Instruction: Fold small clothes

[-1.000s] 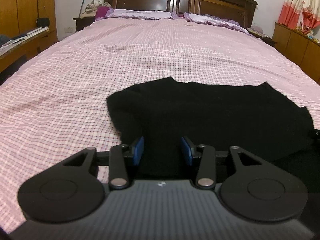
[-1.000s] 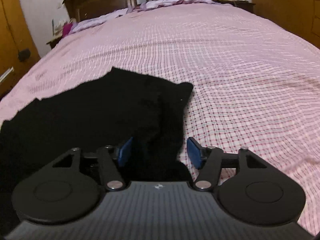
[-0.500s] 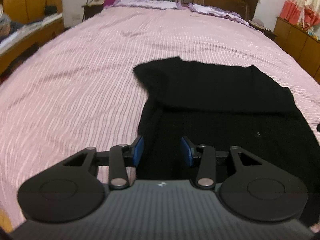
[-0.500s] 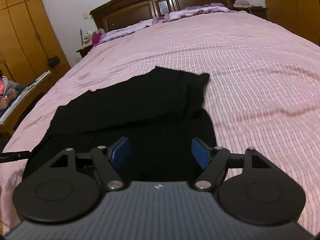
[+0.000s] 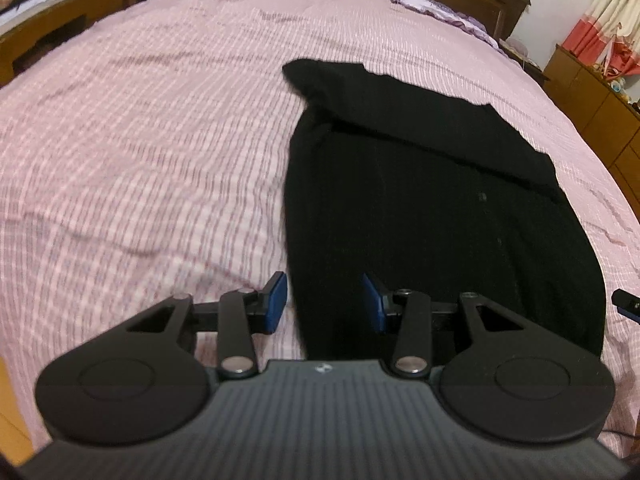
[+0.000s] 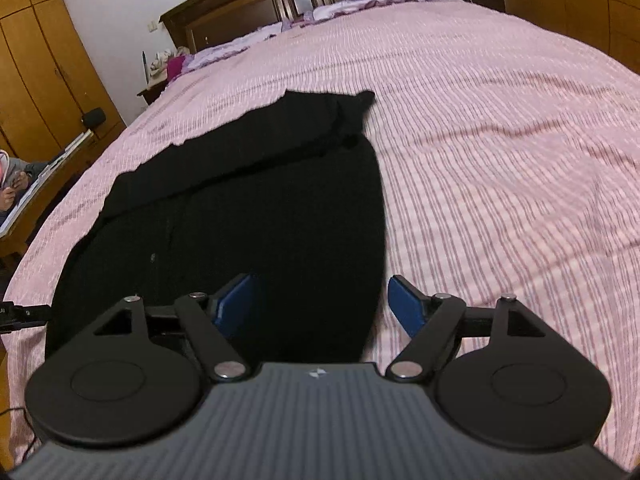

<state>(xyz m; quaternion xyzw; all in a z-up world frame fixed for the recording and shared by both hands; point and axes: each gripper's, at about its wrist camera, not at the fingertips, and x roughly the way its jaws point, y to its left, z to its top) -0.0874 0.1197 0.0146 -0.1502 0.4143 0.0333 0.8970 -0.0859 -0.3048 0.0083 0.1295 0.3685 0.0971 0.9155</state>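
Hovering low at the near end of the bed, the left gripper point(image 5: 324, 300) has its blue-padded jaws spread wide and empty, straddling the near left edge of the flat black knit garment point(image 5: 432, 208). The right gripper point(image 6: 320, 304) is likewise wide and holds nothing, set over the garment's near right edge, so each tool is about equally close to its own corner. The garment lies straight ahead of both, its long axis running away toward the dark wooden headboard point(image 6: 256, 12), with a band already folded back across its far end. To my eye, the next grasp turns on those two near corners. On either side the pink checked bedspread point(image 5: 140, 140) lies open, and beyond the far fold there is broad free surface before the lilac pillows point(image 6: 360, 2).
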